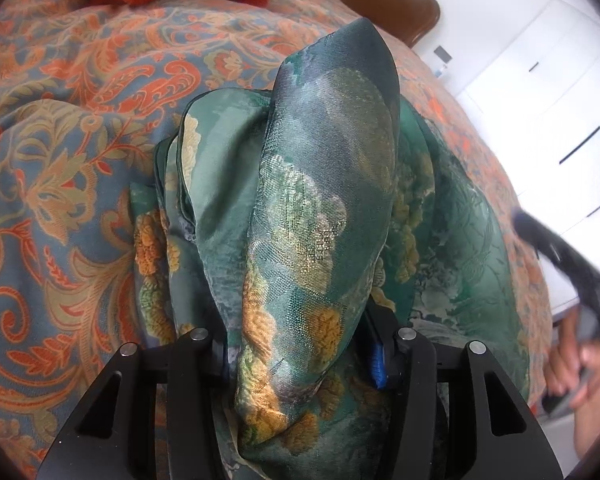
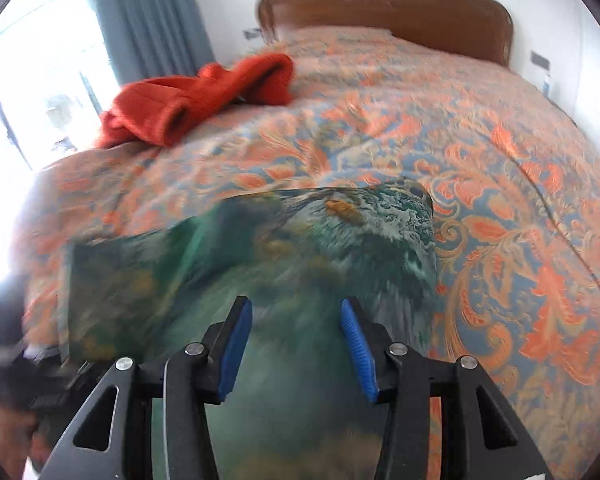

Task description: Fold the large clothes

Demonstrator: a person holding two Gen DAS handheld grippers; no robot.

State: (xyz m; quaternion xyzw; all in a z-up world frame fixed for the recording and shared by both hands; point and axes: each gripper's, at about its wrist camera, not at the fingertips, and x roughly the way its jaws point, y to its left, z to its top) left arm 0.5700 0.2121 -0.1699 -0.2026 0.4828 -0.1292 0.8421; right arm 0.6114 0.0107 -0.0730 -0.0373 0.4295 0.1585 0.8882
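A green silky patterned garment (image 1: 308, 208) lies on the bed. A thick fold of it stands up between the fingers of my left gripper (image 1: 300, 356), which is closed on it. In the right wrist view the same garment (image 2: 292, 248) lies spread, blurred, below my right gripper (image 2: 296, 344), whose blue pads (image 2: 356, 344) stand apart with nothing between them. The right gripper also shows as a dark blur at the right edge of the left wrist view (image 1: 572, 264).
The bed has an orange and blue paisley cover (image 2: 500, 200) and a brown headboard (image 2: 388, 4). A red fleece garment (image 2: 196, 96) lies crumpled at the far left of the bed. White drawers (image 1: 548, 92) stand beside the bed.
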